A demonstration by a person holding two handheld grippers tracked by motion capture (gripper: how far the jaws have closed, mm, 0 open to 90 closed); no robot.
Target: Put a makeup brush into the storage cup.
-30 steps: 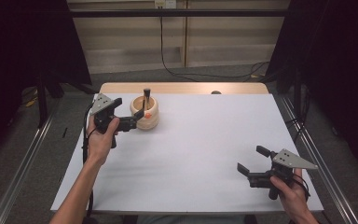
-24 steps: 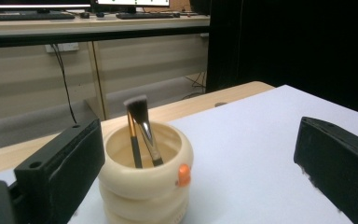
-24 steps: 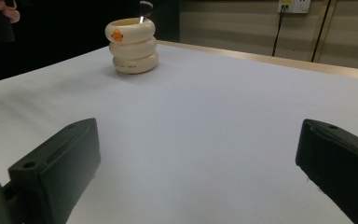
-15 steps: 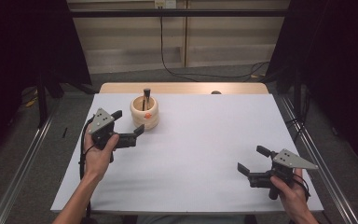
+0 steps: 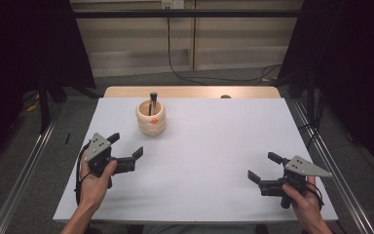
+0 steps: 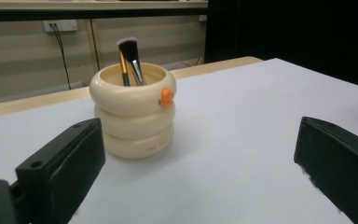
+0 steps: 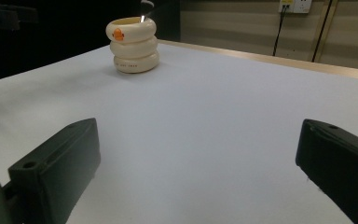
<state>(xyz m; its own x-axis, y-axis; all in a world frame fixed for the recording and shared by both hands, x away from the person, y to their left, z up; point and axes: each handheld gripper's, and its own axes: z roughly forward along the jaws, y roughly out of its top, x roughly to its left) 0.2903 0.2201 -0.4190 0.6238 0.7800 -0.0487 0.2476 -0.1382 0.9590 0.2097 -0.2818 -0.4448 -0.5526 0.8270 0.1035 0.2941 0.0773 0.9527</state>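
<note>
The left hand-held gripper [image 5: 125,151] is held low over the worktop [image 5: 214,146], jaws wide and empty, aimed at the cream holder [image 5: 151,118] nearby. A brush [image 6: 131,58] is stood inside it. The right hand-held gripper [image 5: 263,168] is held wide and empty, well apart.

Glossy cream holder [image 6: 133,116]; matt white table [image 5: 214,146].

A white surface [image 5: 214,146] fills the middle of the frame; on it, upper left of centre, stands a cream ringed holder [image 5: 151,118] with a brush [image 5: 153,100] upright inside.

Brush [image 5: 153,99] in holder [image 5: 151,122], table's [image 5: 214,161] rear-left.
</note>
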